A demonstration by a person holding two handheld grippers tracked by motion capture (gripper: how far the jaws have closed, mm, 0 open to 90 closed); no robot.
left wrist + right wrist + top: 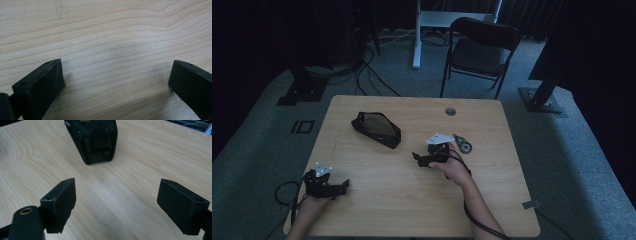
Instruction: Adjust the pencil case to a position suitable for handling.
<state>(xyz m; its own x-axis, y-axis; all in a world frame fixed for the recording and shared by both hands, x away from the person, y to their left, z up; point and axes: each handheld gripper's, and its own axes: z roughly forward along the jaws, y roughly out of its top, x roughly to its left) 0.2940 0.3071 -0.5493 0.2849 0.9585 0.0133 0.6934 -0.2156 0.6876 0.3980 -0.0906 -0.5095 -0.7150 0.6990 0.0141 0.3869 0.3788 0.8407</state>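
On the table (377, 200) lie one black pouch (376, 129) and, right of it, one small round tool (462, 145), with two grippers, left (343, 186) and right (416, 158), nearer than the pouch, and one folding chair (482, 50) stands beyond the table.

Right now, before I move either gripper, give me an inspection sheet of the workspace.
Surface: wooden table, pale grain, round grommet hole near far edge.
Job's things: black mesh pouch lying left of centre; right gripper faces it, apart.
Clutter: small tape-dispenser-like item beside right gripper; grey tag at right edge.
Grippers: left gripper open over bare wood; right gripper open, empty.
Cables: gripper cable trails along forearm; floor cables beyond table.
Surroundings: folding chair, grey carpet, dark room.
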